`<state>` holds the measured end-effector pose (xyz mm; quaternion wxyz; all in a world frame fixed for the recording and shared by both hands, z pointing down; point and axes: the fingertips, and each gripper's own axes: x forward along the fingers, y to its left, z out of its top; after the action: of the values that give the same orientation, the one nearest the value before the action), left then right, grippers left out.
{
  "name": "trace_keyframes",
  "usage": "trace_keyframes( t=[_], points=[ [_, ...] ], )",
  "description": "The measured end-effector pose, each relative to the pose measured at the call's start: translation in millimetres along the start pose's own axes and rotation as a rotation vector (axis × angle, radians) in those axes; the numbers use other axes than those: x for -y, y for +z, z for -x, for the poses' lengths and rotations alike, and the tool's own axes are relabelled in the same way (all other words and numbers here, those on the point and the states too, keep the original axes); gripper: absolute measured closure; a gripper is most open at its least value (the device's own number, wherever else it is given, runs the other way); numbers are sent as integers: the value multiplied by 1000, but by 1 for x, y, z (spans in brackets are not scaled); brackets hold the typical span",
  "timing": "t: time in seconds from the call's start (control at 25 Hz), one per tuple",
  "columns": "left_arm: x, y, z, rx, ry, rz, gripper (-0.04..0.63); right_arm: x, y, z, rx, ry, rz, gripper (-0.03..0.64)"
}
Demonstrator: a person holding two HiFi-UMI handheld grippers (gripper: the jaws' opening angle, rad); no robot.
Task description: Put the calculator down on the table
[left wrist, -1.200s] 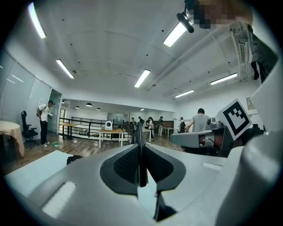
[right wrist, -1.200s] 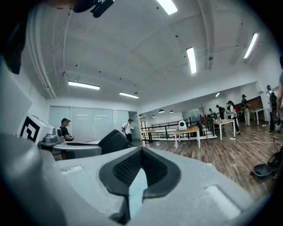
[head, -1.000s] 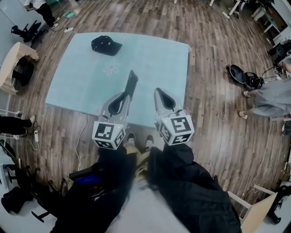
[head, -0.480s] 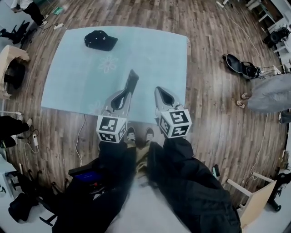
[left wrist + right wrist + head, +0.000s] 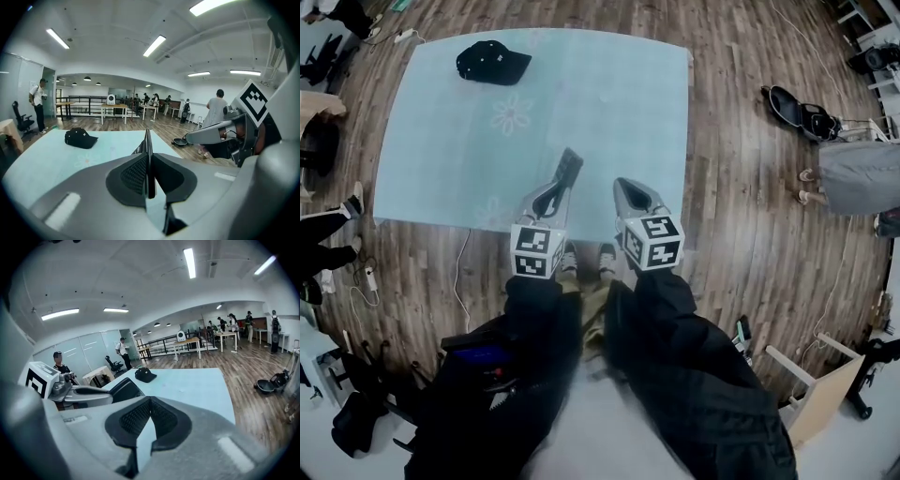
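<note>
A person stands at the near edge of a pale blue table, a gripper in each hand. The left gripper is clamped on the calculator, a thin dark slab held edge-on over the table's near edge. The right gripper, also over that near edge, has its jaws pressed together with nothing between them. A black cap lies at the table's far left corner.

smooth matt grey plastic on left tongs and right tongs, ribbed black rubber pads. thin dark matt plastic calculator. pale blue matt desk, upper centre. black cloth cap, upper left. wood-plank floor, faint sheen.
</note>
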<state>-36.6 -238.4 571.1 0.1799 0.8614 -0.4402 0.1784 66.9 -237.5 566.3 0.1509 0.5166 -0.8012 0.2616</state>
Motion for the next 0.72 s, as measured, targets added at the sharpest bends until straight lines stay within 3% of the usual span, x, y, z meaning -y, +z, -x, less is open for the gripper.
trace_keyframes(
  t=[0.28,0.52,0.72],
  points=[
    [-9,-53,-31,-143,-9,-11,554,21,-40,-27,-110,-11,-71,618],
    [-33,-93,-49,-251,34,-90,554,31,-54,-41,-155,-16,-94,618],
    [-36,-123,-65,-328,27,-111,554,34,-61,-54,-185,-11,-89,618]
  ],
)
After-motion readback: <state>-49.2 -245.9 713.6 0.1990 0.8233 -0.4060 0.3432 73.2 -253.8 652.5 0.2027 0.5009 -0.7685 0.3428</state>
